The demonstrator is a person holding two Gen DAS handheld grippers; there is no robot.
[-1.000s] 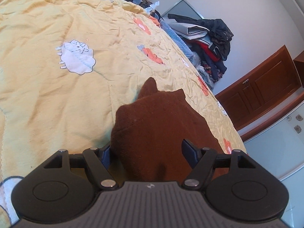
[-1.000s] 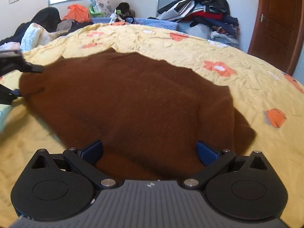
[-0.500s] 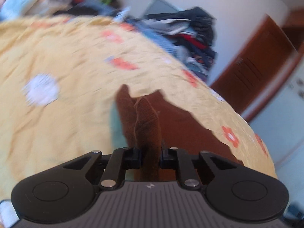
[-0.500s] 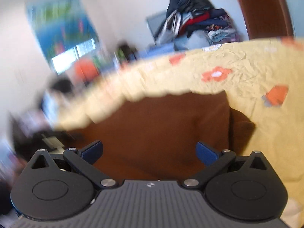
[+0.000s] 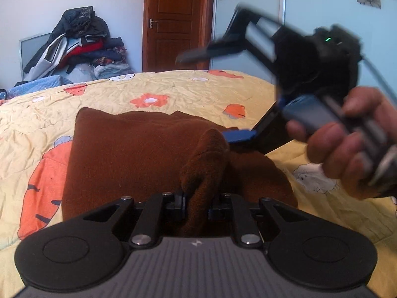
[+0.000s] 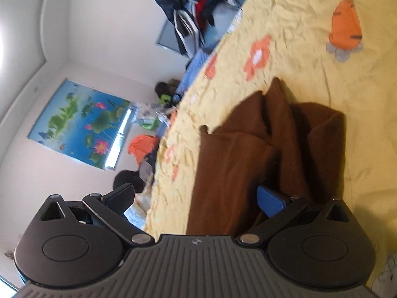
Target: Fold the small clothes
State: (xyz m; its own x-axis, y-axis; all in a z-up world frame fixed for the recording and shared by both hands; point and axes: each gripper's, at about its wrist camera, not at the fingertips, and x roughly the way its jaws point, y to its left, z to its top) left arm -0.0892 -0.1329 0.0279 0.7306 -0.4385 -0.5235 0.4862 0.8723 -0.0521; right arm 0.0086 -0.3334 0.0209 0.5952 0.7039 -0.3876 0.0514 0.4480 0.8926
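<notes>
The left hand-held gripper, apart a second ago, now clamps the sweater; the right hand-held gripper gapes beside it.

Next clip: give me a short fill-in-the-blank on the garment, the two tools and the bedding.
1. The left tool is shut on a fold of the ____ garment.
2. The right tool has its jaws ____, with nothing pinched.
3. The garment lies on a ____ quilt printed with orange flowers.
4. Behind the bed, clothes are piled left of a wooden ____.

Missing words: brown; open; yellow; door
</notes>
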